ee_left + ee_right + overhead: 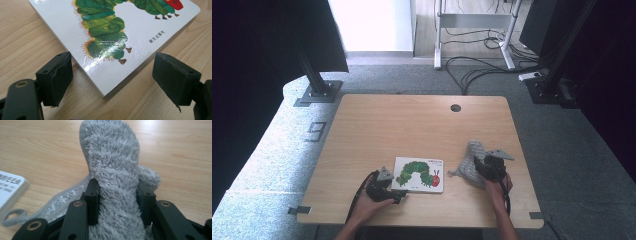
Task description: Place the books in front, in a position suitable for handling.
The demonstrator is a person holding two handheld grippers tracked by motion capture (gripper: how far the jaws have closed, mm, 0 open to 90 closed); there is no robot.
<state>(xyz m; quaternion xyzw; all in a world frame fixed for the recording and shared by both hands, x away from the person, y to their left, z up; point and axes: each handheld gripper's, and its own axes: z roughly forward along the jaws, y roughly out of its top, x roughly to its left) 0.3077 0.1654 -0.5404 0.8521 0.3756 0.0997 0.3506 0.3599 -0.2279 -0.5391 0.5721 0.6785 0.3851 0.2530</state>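
The book (419, 174) lies flat on the counter (412, 125) near the front edge, a little left of the middle, its cover with the green caterpillar facing up. The left tool (399, 196) sits at the book's front left corner, low over the wood. In the left gripper view its jaws stand wide apart, one on each side of that corner of the book (125, 37), neither pad touching it.

The grey cloth (470, 165) is to the right of the book, close to it but apart, towards the counter's right edge. The right tool (484, 166) is clamped on the cloth. In the right gripper view a thick fold of the cloth (115, 170) rises between the jaws, which press it from both sides, and its hanging loop (12, 217) trails on the wood beside the book's edge.
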